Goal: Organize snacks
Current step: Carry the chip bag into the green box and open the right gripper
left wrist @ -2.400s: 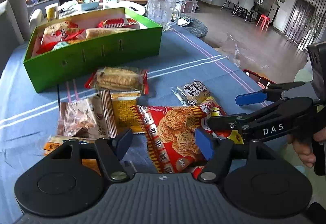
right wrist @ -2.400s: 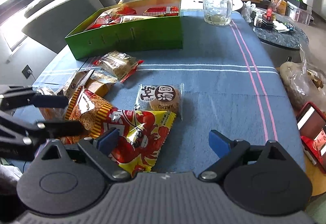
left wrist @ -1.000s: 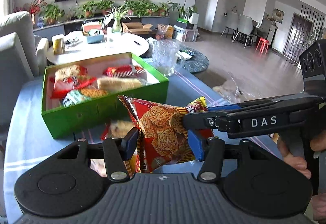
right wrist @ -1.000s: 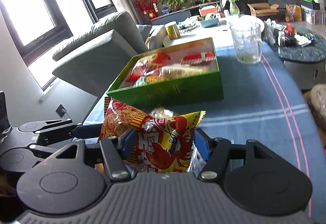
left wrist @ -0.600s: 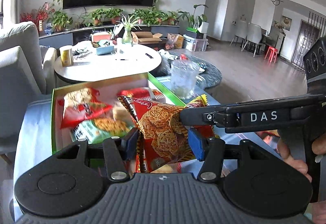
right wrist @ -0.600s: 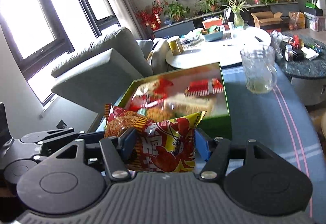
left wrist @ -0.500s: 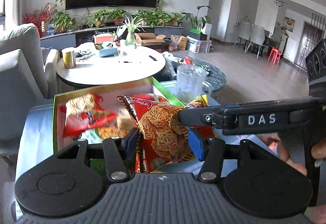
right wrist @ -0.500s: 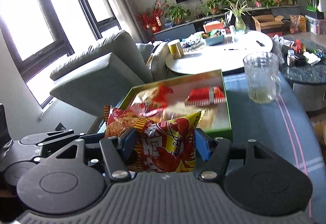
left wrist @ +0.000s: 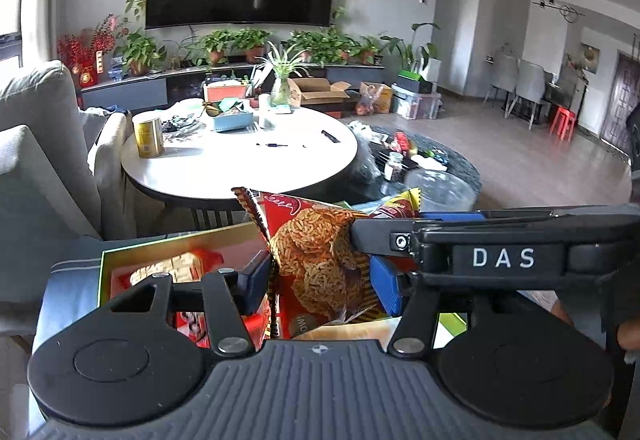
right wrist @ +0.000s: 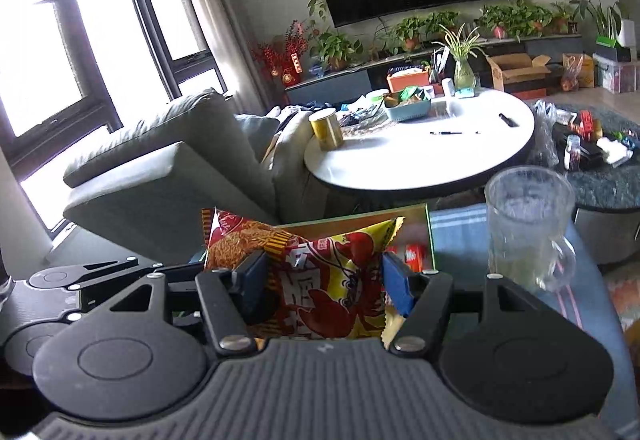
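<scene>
A red and yellow noodle snack bag (left wrist: 316, 260) hangs in the air, held at both ends. My left gripper (left wrist: 320, 286) is shut on one end of it. My right gripper (right wrist: 324, 284) is shut on the other end of the snack bag (right wrist: 332, 280), and its fingers (left wrist: 440, 236) cross the left wrist view from the right. The bag hangs over the green box (left wrist: 105, 272), where other snack packets (left wrist: 172, 272) lie. In the right wrist view only the green box's far wall (right wrist: 427, 236) and a red packet (right wrist: 414, 256) show past the bag.
A glass mug (right wrist: 528, 224) stands on the blue cloth right of the box. Beyond are a round white table (left wrist: 240, 155) with a gold can (left wrist: 148, 137), a grey sofa (right wrist: 160, 167) on the left and a dark low table (right wrist: 600, 159) on the right.
Both grippers have carried the bag forward, from in front of the green box to over it. The box has slid down low in both views and the room behind now fills the frames.
</scene>
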A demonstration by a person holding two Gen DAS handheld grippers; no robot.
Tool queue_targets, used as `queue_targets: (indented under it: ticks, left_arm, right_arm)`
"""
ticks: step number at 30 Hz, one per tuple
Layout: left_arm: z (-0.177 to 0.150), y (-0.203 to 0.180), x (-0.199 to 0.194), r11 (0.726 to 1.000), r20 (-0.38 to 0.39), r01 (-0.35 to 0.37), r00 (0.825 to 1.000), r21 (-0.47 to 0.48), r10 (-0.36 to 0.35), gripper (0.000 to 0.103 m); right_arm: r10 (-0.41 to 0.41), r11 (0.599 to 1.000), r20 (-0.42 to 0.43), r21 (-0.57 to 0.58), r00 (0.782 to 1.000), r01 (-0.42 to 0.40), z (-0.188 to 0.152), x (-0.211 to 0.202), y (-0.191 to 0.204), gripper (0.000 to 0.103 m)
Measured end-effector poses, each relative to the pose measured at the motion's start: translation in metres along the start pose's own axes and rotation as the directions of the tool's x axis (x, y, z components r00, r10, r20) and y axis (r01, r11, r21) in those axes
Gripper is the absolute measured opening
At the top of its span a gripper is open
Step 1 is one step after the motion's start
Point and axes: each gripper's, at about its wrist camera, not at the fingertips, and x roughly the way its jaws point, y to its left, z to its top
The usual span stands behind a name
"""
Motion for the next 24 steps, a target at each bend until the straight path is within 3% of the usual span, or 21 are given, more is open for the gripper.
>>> queue_targets:
  ticks: [7, 10, 12, 24]
  left_arm:
    - [0.002, 0.023, 0.038, 0.998, -0.001, -0.028, 1.0, -0.05, 0.028, 0.055]
    - [-0.004, 0.035, 0.051, 0.995, -0.042, -0.064, 0.997, -0.077, 0.061, 0.06]
    - [-0.009, 0.041, 0.055, 0.992, -0.073, -0.083, 0.994, -0.095, 0.076, 0.06]
    - [-0.015, 0.035, 0.011, 0.993, -0.032, -0.085, 0.996, -0.083, 0.082, 0.065]
  right_arm:
    - [-0.011, 1.0, -0.02, -0.003, 1.0, 0.011, 0.01, 0.039, -0.009, 0.085]
    - [-0.017, 1.0, -0.011, -0.008, 1.0, 0.017, 0.012, 0.052, -0.012, 0.085]
    - [-0.066, 0.998, 0.002, -0.01, 0.998, 0.066, 0.01, 0.056, -0.015, 0.085]
    - [-0.066, 0.996, -0.024, 0.058, 0.998, 0.067, -0.005, 0.019, -0.02, 0.085]
